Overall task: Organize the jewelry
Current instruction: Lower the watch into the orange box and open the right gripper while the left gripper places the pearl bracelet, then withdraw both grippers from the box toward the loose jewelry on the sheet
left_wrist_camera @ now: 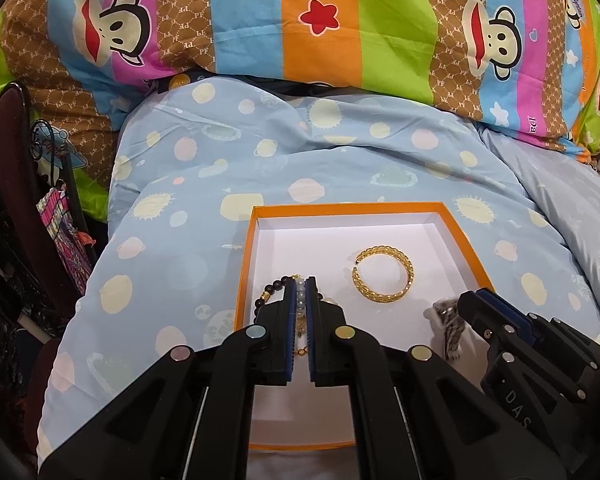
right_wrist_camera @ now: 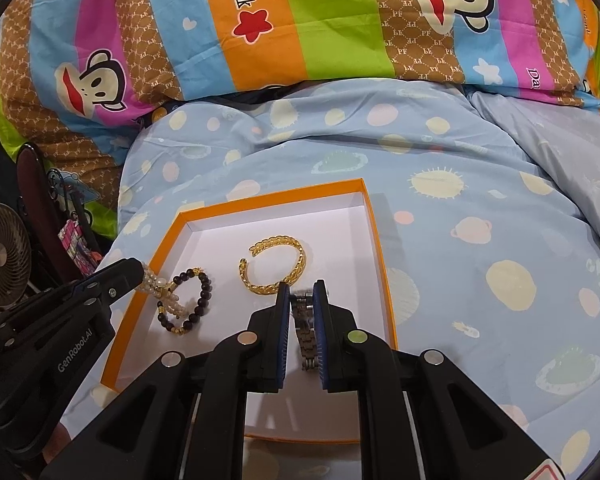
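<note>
An orange box [left_wrist_camera: 246,264] with a white inside lies on the bed; it also shows in the right wrist view [right_wrist_camera: 376,248]. A gold cuff bracelet [left_wrist_camera: 384,276] [right_wrist_camera: 276,268] lies in it. My left gripper [left_wrist_camera: 300,284] is shut on a pearl bracelet [left_wrist_camera: 299,300] [right_wrist_camera: 168,300] over the box's left side, beside a dark bead bracelet [left_wrist_camera: 268,292] [right_wrist_camera: 198,300]. My right gripper [right_wrist_camera: 302,290] is shut on a silver metal watch band [right_wrist_camera: 306,332] [left_wrist_camera: 450,328] over the box's right side.
The box sits on a light blue spotted quilt [left_wrist_camera: 340,152]. A striped cartoon-monkey blanket [left_wrist_camera: 340,20] lies behind it. A dark chair back [left_wrist_camera: 16,152] and a small fan [right_wrist_camera: 0,256] stand off the bed's left edge.
</note>
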